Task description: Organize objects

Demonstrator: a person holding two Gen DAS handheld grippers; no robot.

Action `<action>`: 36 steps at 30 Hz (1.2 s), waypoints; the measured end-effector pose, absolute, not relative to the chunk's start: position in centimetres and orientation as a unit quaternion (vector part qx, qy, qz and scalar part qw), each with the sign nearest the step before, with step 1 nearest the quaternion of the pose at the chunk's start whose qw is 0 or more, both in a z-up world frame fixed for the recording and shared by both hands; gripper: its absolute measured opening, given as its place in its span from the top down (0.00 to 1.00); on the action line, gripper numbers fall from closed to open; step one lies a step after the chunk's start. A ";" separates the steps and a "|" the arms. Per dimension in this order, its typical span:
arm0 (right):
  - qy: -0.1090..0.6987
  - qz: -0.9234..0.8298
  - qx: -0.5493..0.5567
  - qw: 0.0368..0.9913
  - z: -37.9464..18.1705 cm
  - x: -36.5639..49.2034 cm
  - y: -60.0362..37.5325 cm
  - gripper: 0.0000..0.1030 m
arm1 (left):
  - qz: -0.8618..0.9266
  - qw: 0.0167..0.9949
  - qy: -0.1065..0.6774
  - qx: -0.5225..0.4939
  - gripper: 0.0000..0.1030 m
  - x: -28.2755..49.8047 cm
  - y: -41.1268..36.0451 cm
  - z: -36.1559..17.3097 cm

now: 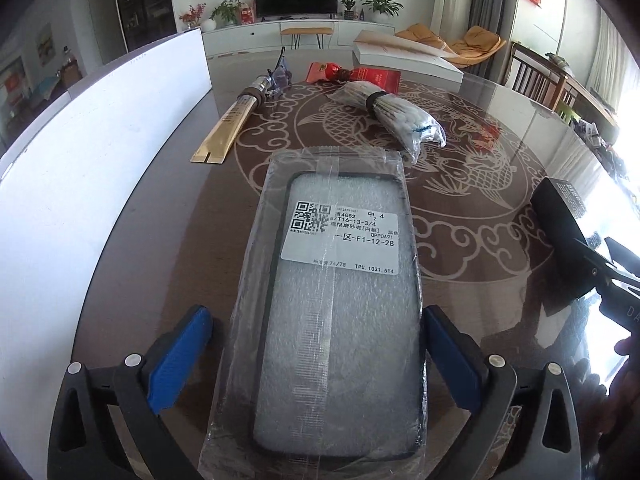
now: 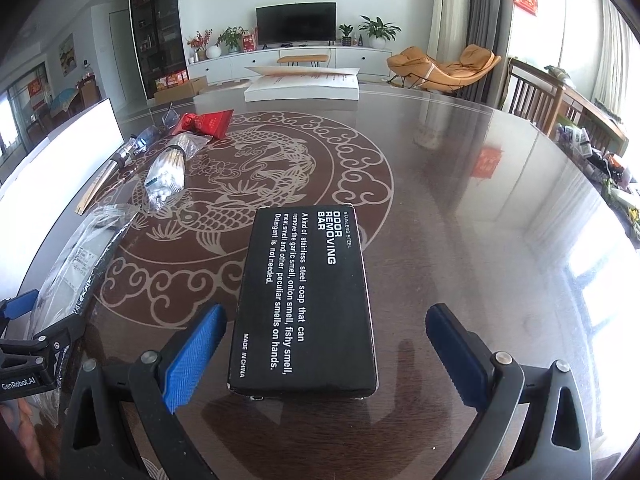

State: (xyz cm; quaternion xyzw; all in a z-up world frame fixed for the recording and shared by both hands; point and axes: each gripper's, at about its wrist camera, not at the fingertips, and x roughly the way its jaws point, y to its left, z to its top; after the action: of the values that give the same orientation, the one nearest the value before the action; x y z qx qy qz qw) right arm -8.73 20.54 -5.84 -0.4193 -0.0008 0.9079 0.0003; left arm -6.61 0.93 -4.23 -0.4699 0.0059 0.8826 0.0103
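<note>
Flat lies the bagged, white-labelled phone case (image 1: 332,304).

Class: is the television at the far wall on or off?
Off: the television shows a plain dark screen in both wrist views, with no picture or glow.

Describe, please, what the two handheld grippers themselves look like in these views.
Both match: the left gripper and right gripper have black curved arms with triangular cut-outs, silver round rivets at the pivots, and ribbed blue pads on the fingers. White "GenRobot.AI" lettering marks the left gripper's body in the right wrist view. No cables or sleeves show.
</note>
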 end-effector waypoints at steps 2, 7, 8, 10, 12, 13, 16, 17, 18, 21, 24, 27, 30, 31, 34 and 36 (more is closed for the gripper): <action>0.008 0.901 -0.434 0.000 -6.2 -9.1 20.8 0.03 | 0.883 0.010 0.006 -0.470 0.00 -6.6 1.0 -4.3; 0.025 0.889 -0.457 0.001 -6.9 -9.9 21.4 0.01 | 0.883 0.010 0.006 -0.470 0.00 -6.6 1.0 -4.3; 0.022 0.889 -0.458 0.003 -7.0 -10.0 21.3 0.00 | 0.883 0.010 0.006 -0.470 0.00 -6.6 1.0 -4.3; 0.013 0.887 -0.462 0.007 -7.0 -10.1 21.0 0.00 | 0.883 0.010 0.006 -0.470 0.00 -6.6 1.0 -4.3; 0.000 0.884 -0.467 0.012 -7.2 -10.2 20.6 0.00 | 0.883 0.010 0.006 -0.469 0.00 -6.6 1.0 -4.3; -0.001 0.884 -0.467 0.012 -7.1 -10.2 20.6 0.00 | 0.883 0.010 0.006 -0.469 0.00 -6.6 0.9 -4.3; 0.000 0.884 -0.467 0.011 -7.1 -10.2 20.7 0.00 | 0.883 0.010 0.006 -0.469 0.00 -6.6 0.9 -4.3; -0.001 0.884 -0.467 0.011 -7.1 -10.2 20.7 0.00 | 0.883 0.010 0.006 -0.469 0.00 -6.5 1.0 -4.3; -0.001 0.884 -0.467 0.011 -7.1 -10.2 20.7 0.00 | 0.883 0.010 0.006 -0.469 0.00 -6.6 0.9 -4.3; -0.001 0.884 -0.467 0.011 -7.1 -10.2 20.7 0.00 | 0.883 0.010 0.006 -0.469 0.00 -6.5 0.9 -4.3; -0.001 0.884 -0.467 0.011 -7.1 -10.2 20.7 0.00 | 0.883 0.009 0.006 -0.469 0.00 -6.5 1.0 -4.3; -0.001 0.884 -0.467 0.011 -7.1 -10.1 20.7 0.00 | 0.883 0.009 0.006 -0.469 0.00 -6.5 1.0 -4.3; -0.001 0.884 -0.467 0.011 -7.1 -10.2 20.7 0.00 | 0.883 0.009 0.006 -0.469 0.00 -6.5 1.0 -4.3; -0.001 0.884 -0.467 0.011 -7.1 -10.2 20.7 0.00 | 0.883 0.009 0.006 -0.469 0.00 -6.6 1.0 -4.3; -0.001 0.884 -0.467 0.011 -7.1 -10.2 20.7 0.00 | 0.883 0.009 0.006 -0.469 0.00 -6.6 1.0 -4.3; -0.001 0.884 -0.467 0.011 -7.1 -10.1 20.7 0.00 | 0.883 0.010 0.006 -0.469 0.00 -6.6 1.0 -4.3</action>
State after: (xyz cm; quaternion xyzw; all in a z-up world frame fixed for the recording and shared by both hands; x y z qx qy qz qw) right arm -10.15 20.73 -7.07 -0.4668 -0.0006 0.8843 0.0106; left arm -6.60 0.96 -4.29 -0.4687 0.0063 0.8833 0.0095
